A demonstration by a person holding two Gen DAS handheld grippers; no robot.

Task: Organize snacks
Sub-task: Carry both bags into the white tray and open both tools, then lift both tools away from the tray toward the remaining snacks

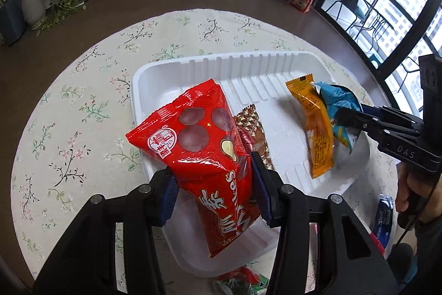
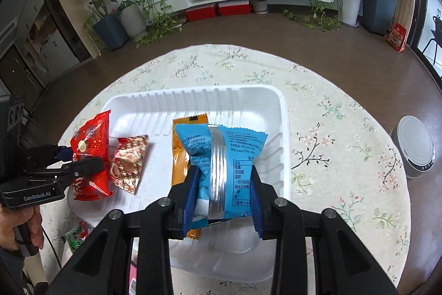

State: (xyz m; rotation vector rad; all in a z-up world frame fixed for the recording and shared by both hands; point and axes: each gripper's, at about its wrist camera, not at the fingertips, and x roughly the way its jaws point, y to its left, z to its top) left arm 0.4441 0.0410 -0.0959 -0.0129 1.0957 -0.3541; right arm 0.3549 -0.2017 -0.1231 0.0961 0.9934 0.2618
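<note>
White tray (image 2: 281,112) on floral counter (image 2: 345,129). Left gripper (image 1: 214,184) fingers clamp red snack bag (image 1: 199,140) over tray's left edge. Right gripper (image 2: 223,201) fingers clamp blue packet (image 2: 221,151) above tray; orange packet (image 1: 317,129) and gold-brown packet (image 2: 128,162) lie inside.

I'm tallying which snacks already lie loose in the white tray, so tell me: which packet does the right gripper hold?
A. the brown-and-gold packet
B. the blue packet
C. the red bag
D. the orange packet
B: the right gripper is clamped on the blue packet above the white tray, while the red bag sits in the left gripper.
</note>
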